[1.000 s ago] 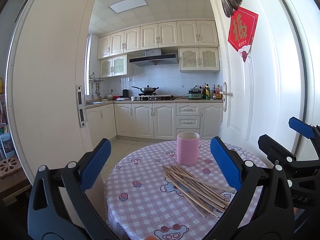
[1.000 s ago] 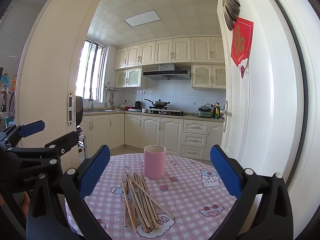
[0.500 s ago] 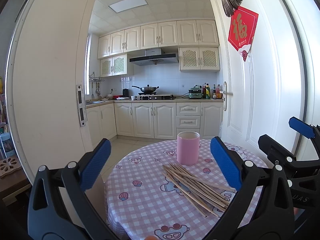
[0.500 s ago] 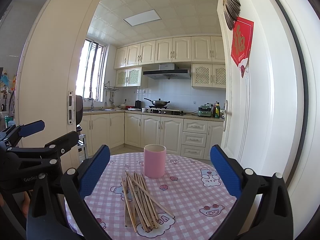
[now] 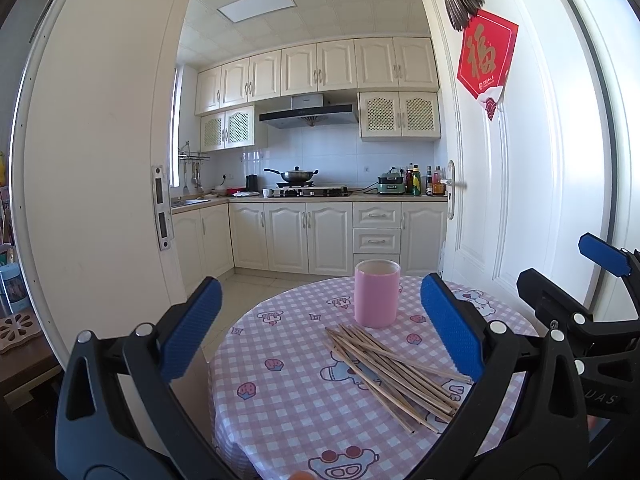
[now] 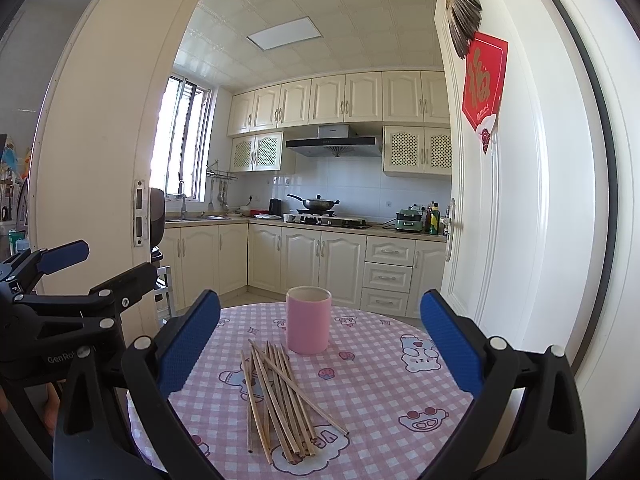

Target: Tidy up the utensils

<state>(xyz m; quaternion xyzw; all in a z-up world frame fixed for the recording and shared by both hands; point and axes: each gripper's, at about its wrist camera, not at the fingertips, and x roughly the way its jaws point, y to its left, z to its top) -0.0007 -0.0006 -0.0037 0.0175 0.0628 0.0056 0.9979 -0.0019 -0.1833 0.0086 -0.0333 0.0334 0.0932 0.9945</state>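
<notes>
Chopsticks (image 6: 280,400) heaped loose beside pink cup (image 6: 308,320), both grippers' fingers (image 5: 448,332) wide, empty, red door hanging (image 5: 486,58) reads 福

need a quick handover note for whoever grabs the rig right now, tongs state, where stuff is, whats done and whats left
Left tongs: open, empty, hovering short of the table.
Right tongs: open, empty, beside the left.
Chopsticks: loose crossed pile on the checked cloth, just in front of the cup.
Cup: pink, upright, behind the pile; no chopsticks stick out of it.
Done: nothing yet.
Left: probably pick up the chopsticks and stand them in the cup.
</notes>
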